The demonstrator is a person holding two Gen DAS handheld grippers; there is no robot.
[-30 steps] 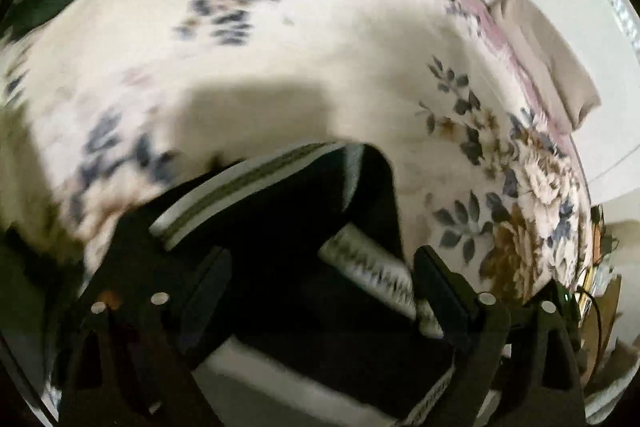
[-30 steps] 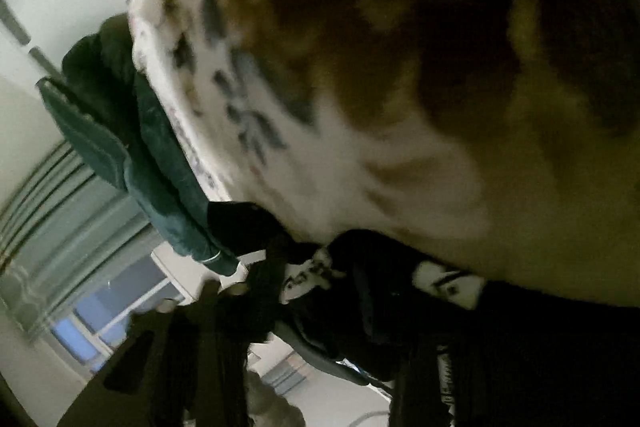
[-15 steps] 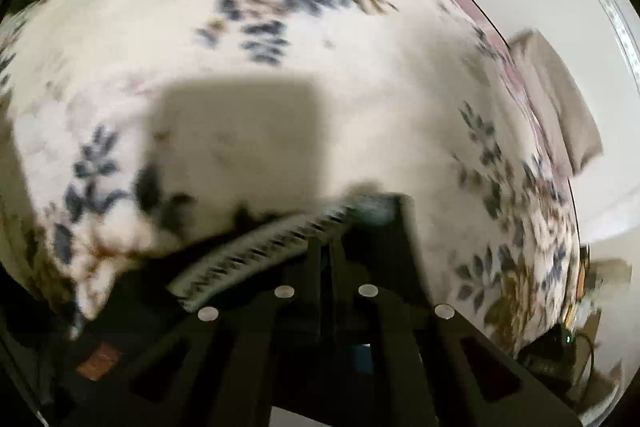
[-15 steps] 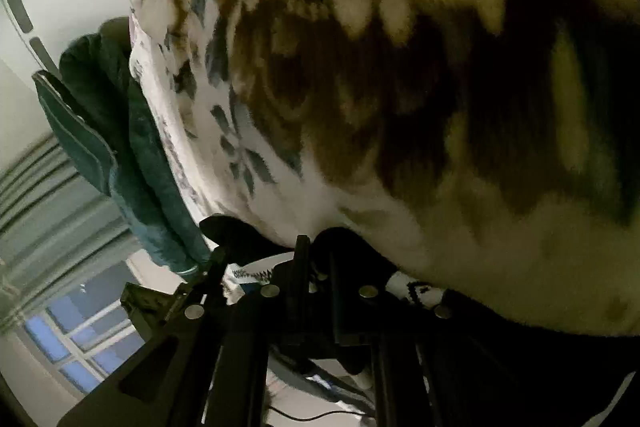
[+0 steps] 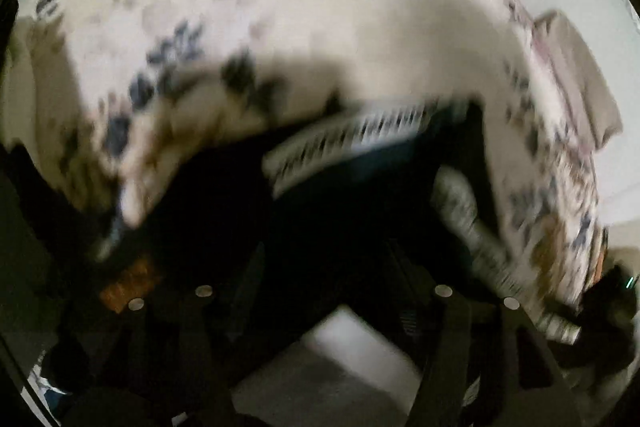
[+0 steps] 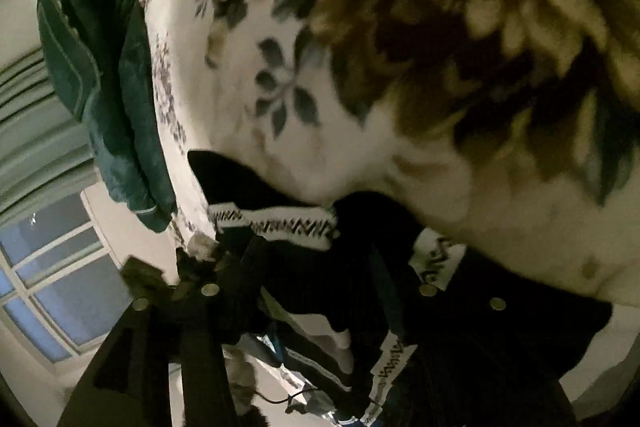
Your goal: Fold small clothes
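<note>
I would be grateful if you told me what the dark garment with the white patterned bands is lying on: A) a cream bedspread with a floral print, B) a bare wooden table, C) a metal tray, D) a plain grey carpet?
A: in the right wrist view the dark garment with its white zigzag band lies at the edge of the cream bedspread, printed with blue-grey leaves and brown flowers.
</note>
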